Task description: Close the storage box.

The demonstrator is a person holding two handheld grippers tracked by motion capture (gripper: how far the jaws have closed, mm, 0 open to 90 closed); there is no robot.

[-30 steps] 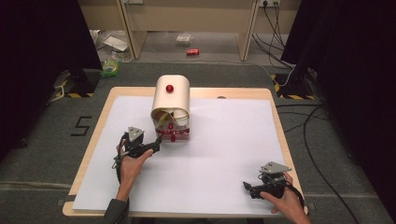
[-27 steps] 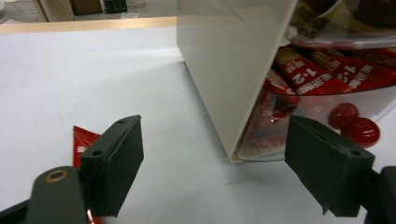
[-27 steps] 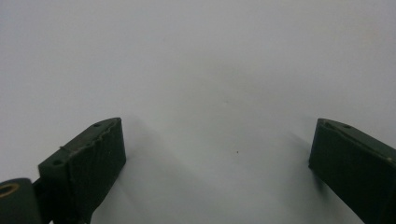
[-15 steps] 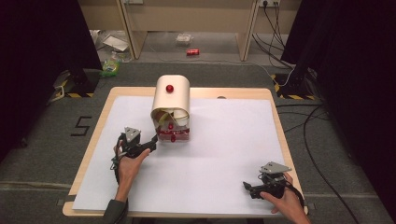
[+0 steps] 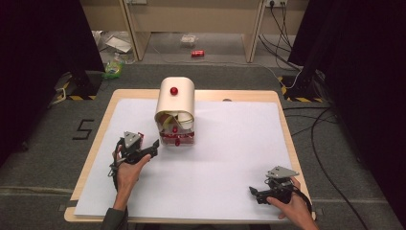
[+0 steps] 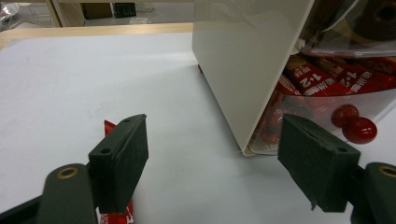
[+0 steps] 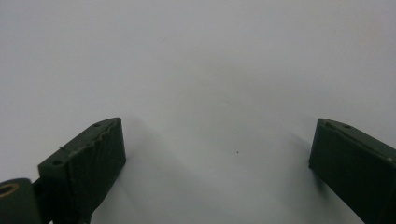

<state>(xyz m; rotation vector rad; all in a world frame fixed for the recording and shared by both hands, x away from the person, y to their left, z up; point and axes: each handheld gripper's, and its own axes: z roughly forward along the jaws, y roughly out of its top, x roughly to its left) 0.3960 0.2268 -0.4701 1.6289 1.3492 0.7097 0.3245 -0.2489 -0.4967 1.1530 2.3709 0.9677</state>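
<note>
Slightly farther from breadbox (image 5: pixel 175 111): left hand-held gripper (image 5: pixel 154 144), jaws apart.

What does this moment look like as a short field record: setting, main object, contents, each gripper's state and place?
setting: wooden table covered by a white sheet
main object: cream dome-shaped container with a red knob on top, front open
contents: red snack packets and round red candies
loose item: a red packet on the sheet, under the left gripper's jaw
left gripper: jaws open, nothing between them, beside the container's lower left corner
right gripper: jaws open, over bare sheet near the front right edge
</note>
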